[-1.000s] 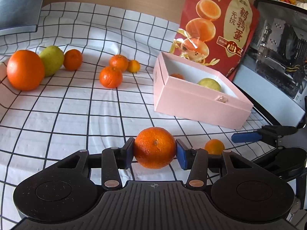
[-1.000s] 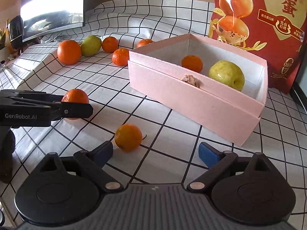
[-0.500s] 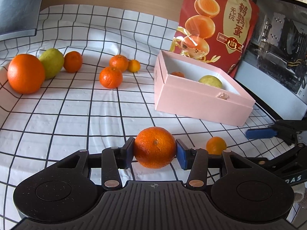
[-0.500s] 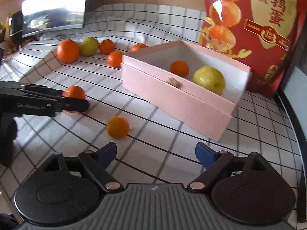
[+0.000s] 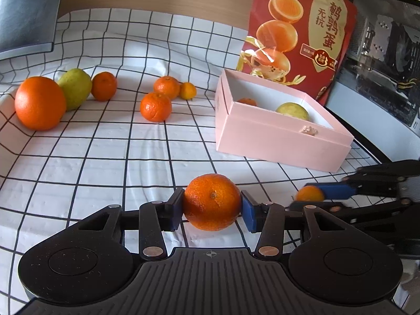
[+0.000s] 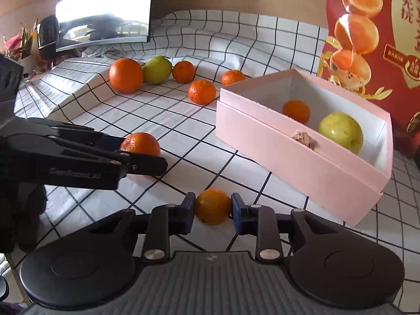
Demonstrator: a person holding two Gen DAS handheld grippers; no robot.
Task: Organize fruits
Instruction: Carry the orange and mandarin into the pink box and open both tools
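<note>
The left gripper (image 5: 212, 209) pinches a mandarin (image 5: 211, 201) squarely between its pads; the right gripper (image 6: 213, 208) clamps a smaller mandarin (image 6: 213, 206), beside the pink box (image 6: 302, 162)

Checked cloth (image 5: 105, 157) over the table, big red snack bag (image 5: 302, 31) standing at the back, monitor (image 6: 102, 8) far side, PC case (image 5: 380, 60) w/ glass panel.

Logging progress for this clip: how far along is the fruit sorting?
Done: a small orange and a green fruit lie in the pink box. In hand: left gripper holds a mandarin; right gripper grips a smaller one. Left: six fruits on the checked cloth.
</note>
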